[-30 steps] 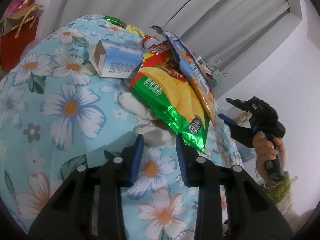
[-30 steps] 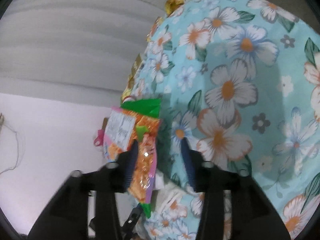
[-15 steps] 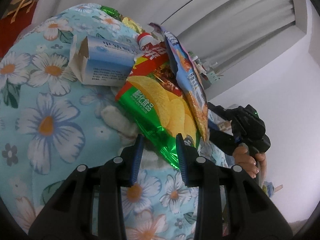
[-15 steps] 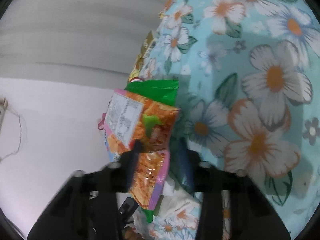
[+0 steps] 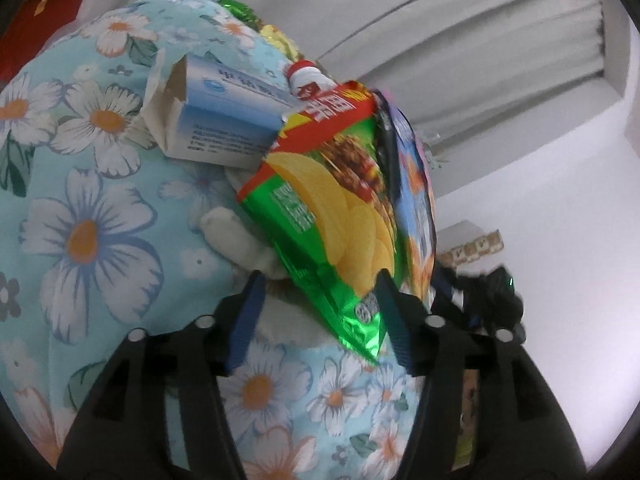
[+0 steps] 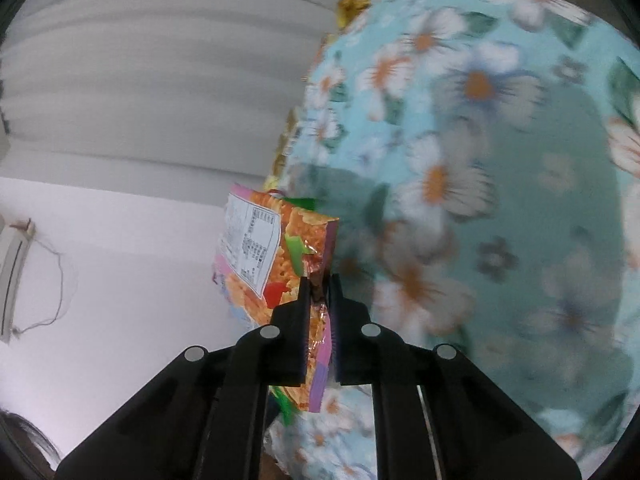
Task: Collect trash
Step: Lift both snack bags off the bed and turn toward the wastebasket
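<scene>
Jaws of the right gripper [image 6: 320, 280] are clenched on the lower edge of the orange snack packet [image 6: 276, 256], which stands on edge with its white nutrition label facing the wall. Jaws of the left gripper [image 5: 318, 284] are opening, spread to either side of the green chip bag [image 5: 332, 216]; the bag's shiny bottom corner lies between the blue pads [image 5: 248, 312], but they do not press on it. All this trash lies on a bed covered by a light blue floral bedspread [image 5: 100, 240], bunched near the bed's far edge, by the grey curtain. Leaning on the chip bag's right side is the same packet, seen here by its blue face. Behind the bag's top sits an open white and blue carton [image 5: 216, 120], with a red bottle cap [image 5: 302, 70] just beyond it. Further along that edge lie a green wrapper [image 5: 236, 6] and a yellow wrapper [image 5: 280, 42].
</scene>
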### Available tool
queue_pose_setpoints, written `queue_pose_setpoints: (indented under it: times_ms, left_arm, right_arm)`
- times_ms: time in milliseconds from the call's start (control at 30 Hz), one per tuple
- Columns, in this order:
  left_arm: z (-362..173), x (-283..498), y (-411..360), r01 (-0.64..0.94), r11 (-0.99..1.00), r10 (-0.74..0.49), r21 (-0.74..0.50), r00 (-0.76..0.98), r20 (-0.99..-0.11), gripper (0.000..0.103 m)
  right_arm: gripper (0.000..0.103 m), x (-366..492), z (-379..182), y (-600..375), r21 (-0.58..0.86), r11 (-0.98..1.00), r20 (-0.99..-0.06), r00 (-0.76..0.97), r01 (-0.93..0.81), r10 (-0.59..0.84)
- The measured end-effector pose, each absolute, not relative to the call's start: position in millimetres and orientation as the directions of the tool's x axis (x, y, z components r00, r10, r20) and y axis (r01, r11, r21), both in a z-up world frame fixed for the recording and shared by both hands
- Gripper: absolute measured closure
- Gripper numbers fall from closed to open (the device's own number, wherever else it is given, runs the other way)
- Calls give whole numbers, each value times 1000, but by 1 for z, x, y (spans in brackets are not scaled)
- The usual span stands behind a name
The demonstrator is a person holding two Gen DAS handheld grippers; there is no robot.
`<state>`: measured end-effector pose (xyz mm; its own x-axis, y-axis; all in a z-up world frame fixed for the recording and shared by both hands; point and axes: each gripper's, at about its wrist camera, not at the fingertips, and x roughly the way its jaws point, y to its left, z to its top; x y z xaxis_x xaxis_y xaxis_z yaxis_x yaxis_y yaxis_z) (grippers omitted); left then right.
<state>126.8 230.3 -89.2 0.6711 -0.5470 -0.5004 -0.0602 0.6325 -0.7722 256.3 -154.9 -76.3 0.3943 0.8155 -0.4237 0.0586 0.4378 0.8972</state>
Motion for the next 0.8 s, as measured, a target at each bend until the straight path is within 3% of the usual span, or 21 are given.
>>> queue_pose_setpoints:
  times_ms: [133,200,367,400,500,667,733,800]
  left_arm:
    - [-87,141,227,-75,628,-543,-775,672,-504,44]
    - [-83,143,227,-57,596,-560,-801,686,-465,45]
    - [-77,132,237,88,343,-658,-935,733,-172,45]
    - [-81,135,237,66,318,-661,-946,730,-172,45]
    - [-96,147,231,-45,372,-649,-927,702,-295,48]
    - [-97,153,220,-67,427,-628,-902,696,-349,58]
    - [-93,157,215,-58,455,-621,-889,695,-363,73]
    - [-93,157,210,-57,471,-619,-881,690,-375,81]
  right_arm:
    - [94,254,-79,-152,869,490,-475,384,66,792]
    - [94,255,-78,-150,860,507,-488,383,59,784]
    - [94,263,-80,-142,839,542,-518,381,51,766]
    - [94,265,-81,-141,837,545,-522,379,55,764]
    - [94,267,-89,-139,832,550,-537,365,77,760]
    - [94,267,-96,-139,828,553,-544,358,86,759]
    - [94,267,-96,-140,829,552,-544,356,91,760]
    - [94,267,-96,-141,832,548,-541,356,91,762]
